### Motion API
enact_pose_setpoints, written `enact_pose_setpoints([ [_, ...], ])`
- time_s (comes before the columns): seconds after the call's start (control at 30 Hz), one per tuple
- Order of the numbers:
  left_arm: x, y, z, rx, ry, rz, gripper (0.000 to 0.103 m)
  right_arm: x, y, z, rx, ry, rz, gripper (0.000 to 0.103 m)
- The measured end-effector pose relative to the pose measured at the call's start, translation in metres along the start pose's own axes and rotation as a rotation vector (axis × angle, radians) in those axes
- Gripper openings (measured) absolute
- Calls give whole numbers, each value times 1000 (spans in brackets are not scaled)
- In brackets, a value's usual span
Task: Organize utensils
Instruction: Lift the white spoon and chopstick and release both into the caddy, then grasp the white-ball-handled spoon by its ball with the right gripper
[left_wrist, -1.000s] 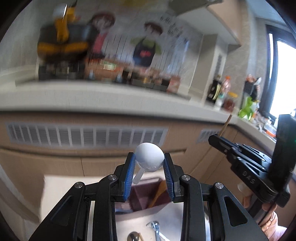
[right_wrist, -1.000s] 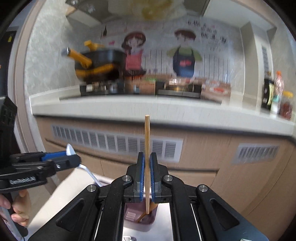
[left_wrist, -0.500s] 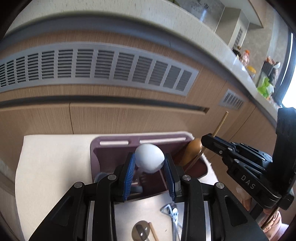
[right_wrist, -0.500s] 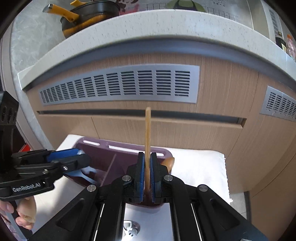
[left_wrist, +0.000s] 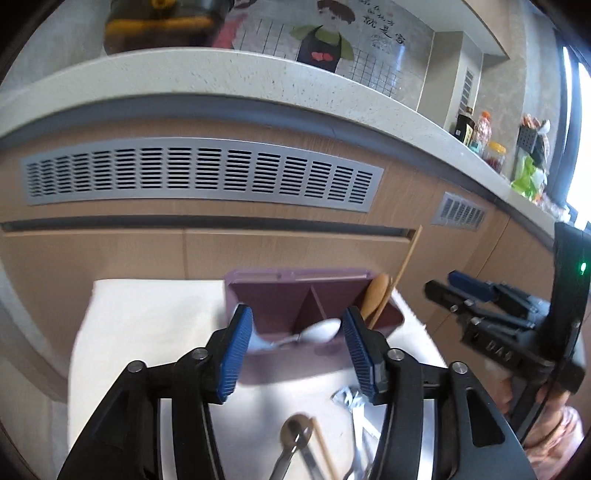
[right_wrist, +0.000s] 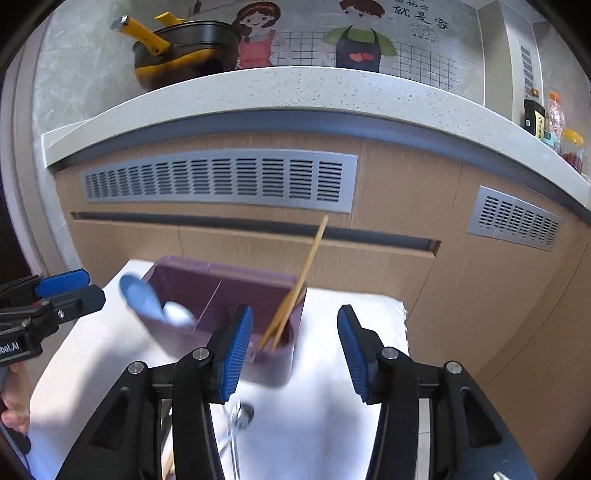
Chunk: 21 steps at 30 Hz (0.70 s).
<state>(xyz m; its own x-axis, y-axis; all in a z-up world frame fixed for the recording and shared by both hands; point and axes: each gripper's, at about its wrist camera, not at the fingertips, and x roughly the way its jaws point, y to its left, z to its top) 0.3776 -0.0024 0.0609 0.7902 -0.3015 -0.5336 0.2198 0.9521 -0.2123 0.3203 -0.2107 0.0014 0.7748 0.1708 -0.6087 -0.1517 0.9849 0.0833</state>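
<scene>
A purple divided holder (left_wrist: 295, 275) (right_wrist: 221, 267) stands on a white cloth (left_wrist: 147, 325). The white spoon (left_wrist: 321, 330) (right_wrist: 147, 299) lies loose at the holder's left front, blurred in the right wrist view. My left gripper (left_wrist: 299, 350) (right_wrist: 85, 290) hovers just before it, jaws opening, and its pads touch nothing. A wooden chopstick (right_wrist: 306, 269) (left_wrist: 406, 258) leans in the right compartment beside a wooden spoon (left_wrist: 375, 295). Behind the chopstick, my right gripper (right_wrist: 295, 354) (left_wrist: 450, 288) is also opening and grips nothing.
Loose utensils lie on the cloth under the grippers: a metal spoon (left_wrist: 295, 432) (right_wrist: 240, 413), a metal fork (left_wrist: 354, 406) and another chopstick (left_wrist: 321, 443). A wooden cabinet front with vent grilles (right_wrist: 221, 181) rises close behind the holder. Its countertop carries a pan (right_wrist: 184, 48) and bottles (right_wrist: 535, 114).
Both grippers came down to the holder and opened. The left let go of the white spoon, and the right released the chopstick, which now leans in the right compartment.
</scene>
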Motion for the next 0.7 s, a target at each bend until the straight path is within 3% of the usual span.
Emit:
enact_pose_setpoints([
  [0.07,-8,-2,-12,20,10,16,64,-5,4,-10,-21,21,10,47],
  [0.2,-16,-5,-49,52,72,47,64,-6,16,-36,-34,94,52,47],
  [0.43,-22,8,-116,15,203,63,64,2,36,-96,-20,262,171,47],
  [0.63,-26,18,-144,-44,256,61,64,-2,64,-138,-65,332,218,47],
  [0.7,-26,22,-148,-63,258,60,64,2,68,-142,-69,338,213,41],
])
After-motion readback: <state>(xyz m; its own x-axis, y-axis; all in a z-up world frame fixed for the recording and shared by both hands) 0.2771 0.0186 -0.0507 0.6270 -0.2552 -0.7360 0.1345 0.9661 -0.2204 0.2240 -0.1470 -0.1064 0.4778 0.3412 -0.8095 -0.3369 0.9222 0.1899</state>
